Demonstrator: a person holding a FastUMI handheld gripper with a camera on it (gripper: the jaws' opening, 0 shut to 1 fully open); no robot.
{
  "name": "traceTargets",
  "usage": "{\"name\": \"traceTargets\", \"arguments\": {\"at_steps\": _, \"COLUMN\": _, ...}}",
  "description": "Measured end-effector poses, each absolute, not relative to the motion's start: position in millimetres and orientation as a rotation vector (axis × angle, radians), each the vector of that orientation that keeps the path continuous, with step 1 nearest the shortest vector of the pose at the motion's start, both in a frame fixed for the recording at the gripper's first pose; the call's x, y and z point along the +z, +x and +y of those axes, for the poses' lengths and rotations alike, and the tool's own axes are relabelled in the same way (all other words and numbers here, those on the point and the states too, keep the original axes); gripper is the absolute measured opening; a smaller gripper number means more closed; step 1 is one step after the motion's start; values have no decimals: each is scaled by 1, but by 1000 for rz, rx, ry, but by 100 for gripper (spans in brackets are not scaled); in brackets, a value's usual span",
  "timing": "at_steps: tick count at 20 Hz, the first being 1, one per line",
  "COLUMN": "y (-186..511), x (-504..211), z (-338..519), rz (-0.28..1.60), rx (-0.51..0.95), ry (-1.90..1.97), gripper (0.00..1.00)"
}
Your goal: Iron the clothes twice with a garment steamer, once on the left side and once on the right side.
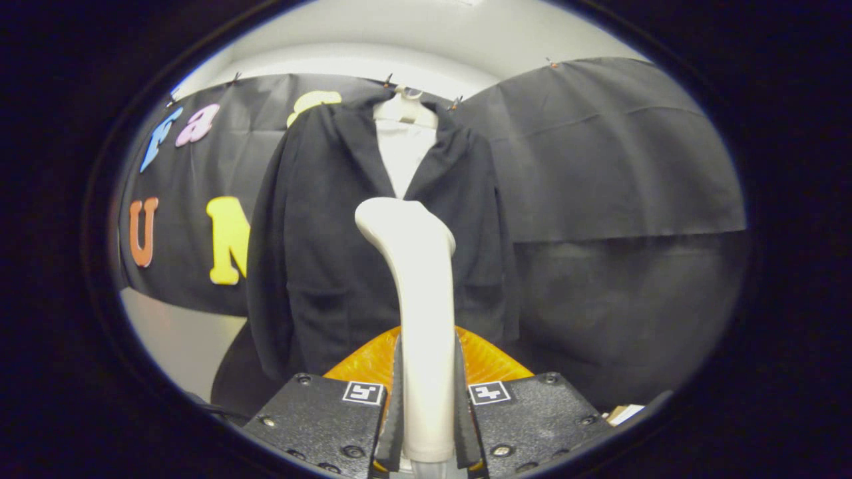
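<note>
My gripper [426, 406] is shut on the white handle of a garment steamer [421, 293], which stands upright between the fingers with its head bent toward the clothes. Beyond it hangs a black jacket [326, 246] over a white shirt [404, 156] on a white hanger [406, 106], against the booth's black cloth wall. The steamer's head sits in front of the jacket's middle, just below the open collar. Whether the head touches the fabric I cannot tell. An orange translucent part [363, 362] of the steamer shows behind the fingers.
Black cloth [612, 199] covers the wall right of the jacket. A pale wall and floor strip [180, 339] shows at lower left, with a dark cable [213, 407] near the gripper body. A small light object [622, 414] lies at lower right.
</note>
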State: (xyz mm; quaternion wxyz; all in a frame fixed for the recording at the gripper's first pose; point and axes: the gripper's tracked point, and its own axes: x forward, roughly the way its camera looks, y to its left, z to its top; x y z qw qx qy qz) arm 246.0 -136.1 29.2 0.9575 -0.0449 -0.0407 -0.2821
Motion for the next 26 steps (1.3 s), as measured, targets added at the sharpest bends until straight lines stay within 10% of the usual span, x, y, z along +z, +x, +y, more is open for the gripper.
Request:
{"name": "traceTargets", "arguments": {"at_steps": 15, "y": 302, "x": 217, "z": -216, "rz": -352, "rx": -631, "ry": -148, "gripper": 33}}
{"name": "traceTargets", "arguments": {"at_steps": 26, "y": 313, "x": 140, "z": -237, "rz": -236, "rx": -608, "ry": -74, "gripper": 33}}
